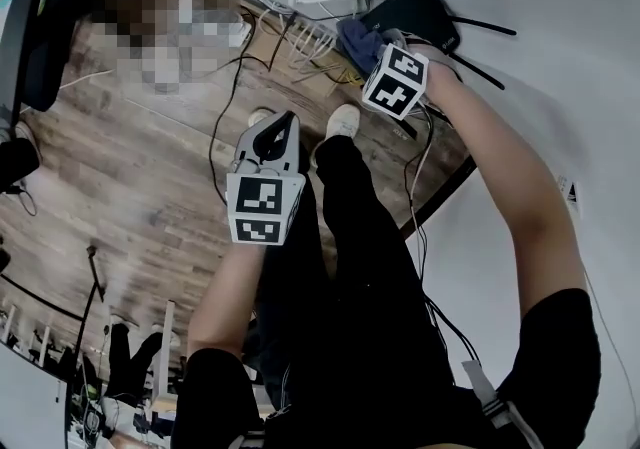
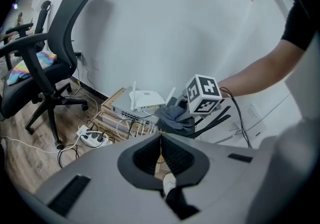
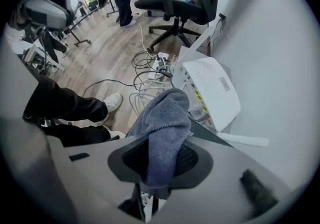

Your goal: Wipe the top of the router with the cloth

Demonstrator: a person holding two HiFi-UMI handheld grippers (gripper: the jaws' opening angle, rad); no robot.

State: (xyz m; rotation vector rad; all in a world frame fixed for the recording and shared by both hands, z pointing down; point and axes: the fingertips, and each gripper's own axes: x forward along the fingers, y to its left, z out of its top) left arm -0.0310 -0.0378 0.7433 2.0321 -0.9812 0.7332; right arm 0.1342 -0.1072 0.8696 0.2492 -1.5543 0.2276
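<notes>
Two grippers are in view. The right gripper point(image 3: 164, 143) is clenched on one grey-blue cloth point(image 3: 165, 118). The cloth is pinched between its jaws and bulges forward past their tips in a single rounded fold.

Two routers lie ahead of this gripper. The white router point(image 3: 212, 86) is just beyond the cloth and a little to its right, and its top faces the gripper. The left gripper view shows two white antennas standing up from it. The black router point(image 1: 415, 9) lies beside the white one, right under the right gripper, and two black antennas stick out from it in the head view. Whether the cloth touches either router I cannot tell.

The left gripper point(image 2: 161, 142) is held back from the routers, well apart from the right one. Its jaws are pressed together with nothing between them.

One power strip point(image 2: 93, 138) lies on the wooden floor ahead of the left gripper and to its left. One office chair point(image 2: 47, 53) stands further left.
</notes>
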